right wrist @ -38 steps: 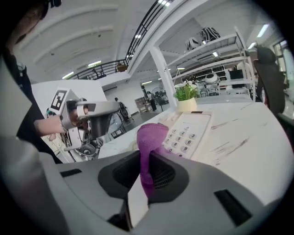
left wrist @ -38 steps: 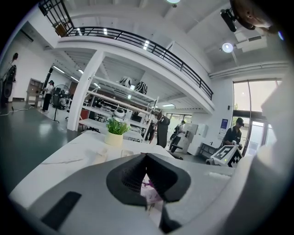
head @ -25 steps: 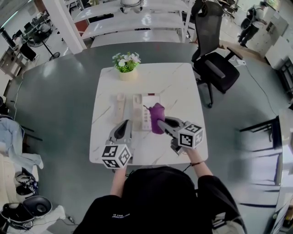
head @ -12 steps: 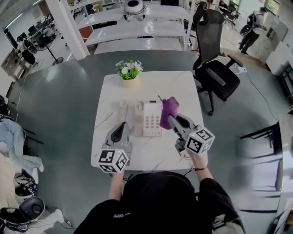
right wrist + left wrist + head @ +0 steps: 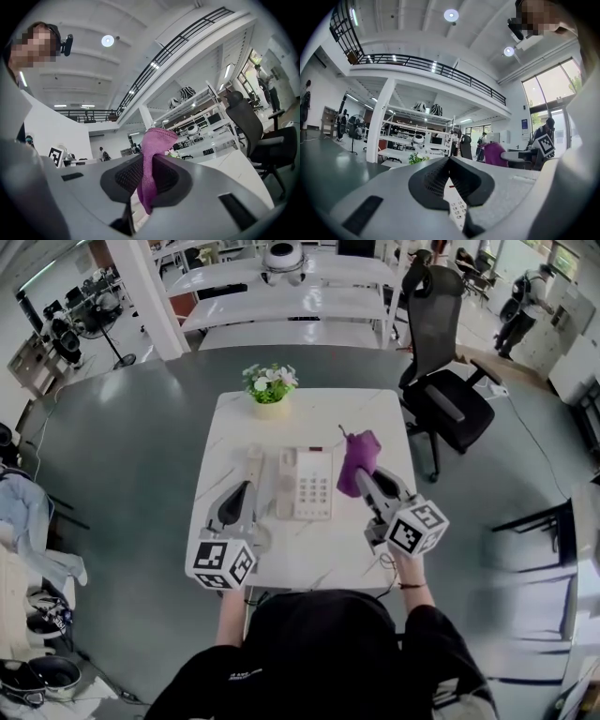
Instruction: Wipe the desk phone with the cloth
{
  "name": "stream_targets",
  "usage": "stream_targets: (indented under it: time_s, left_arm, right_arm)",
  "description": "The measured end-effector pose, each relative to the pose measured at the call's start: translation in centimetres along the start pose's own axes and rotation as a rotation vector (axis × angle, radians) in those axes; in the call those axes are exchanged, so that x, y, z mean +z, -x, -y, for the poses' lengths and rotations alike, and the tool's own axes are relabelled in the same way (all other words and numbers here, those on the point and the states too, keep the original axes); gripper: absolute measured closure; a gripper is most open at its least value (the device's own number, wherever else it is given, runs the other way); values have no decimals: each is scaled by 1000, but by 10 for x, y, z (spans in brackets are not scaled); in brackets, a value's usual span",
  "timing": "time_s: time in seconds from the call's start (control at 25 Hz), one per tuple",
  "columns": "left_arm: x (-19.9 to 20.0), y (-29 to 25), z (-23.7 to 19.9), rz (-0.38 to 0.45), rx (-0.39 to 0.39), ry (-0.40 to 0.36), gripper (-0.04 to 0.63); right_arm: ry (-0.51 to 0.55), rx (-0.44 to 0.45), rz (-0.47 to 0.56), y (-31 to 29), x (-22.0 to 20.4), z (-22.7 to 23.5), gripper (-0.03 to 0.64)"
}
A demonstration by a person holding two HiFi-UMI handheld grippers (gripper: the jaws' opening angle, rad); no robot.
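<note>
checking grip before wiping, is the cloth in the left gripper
No, the purple cloth is pinched in the right gripper.

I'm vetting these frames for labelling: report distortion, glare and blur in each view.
Head view: wide-angle bowing toward the edges, even light, mild sheen on the table, desk phone sharp. Left gripper view: fisheye with black surround, ceiling lamp flaring, left claw looming large. Right gripper view: same fisheye, cloth crisp in the right claw.
</note>
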State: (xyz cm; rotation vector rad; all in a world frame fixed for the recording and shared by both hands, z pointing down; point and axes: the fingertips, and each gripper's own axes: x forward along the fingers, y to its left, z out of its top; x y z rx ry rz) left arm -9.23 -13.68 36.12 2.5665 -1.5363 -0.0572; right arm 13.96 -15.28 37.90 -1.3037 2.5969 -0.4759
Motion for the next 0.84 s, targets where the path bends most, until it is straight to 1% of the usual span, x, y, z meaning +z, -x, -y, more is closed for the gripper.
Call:
stream_targets:
  time_s: [0.2, 0.4, 0.64, 0.84]
  left_arm:
    - [3, 2, -4, -6, 23, -17, 597]
    - [-1, 2, -12, -21, 44, -40, 597]
    - [-4, -1, -14, -36, 46, -36, 597]
    - [-2, -3, -13, -32, 45, -28, 597]
  right_arm:
    - [48, -13, -6, 3, 6, 3, 581]
    - [79, -30, -14, 4, 3, 8, 581]
    - [101, -37, -16, 4, 4, 9, 581]
    - [128, -49, -29, 5, 4, 12, 581]
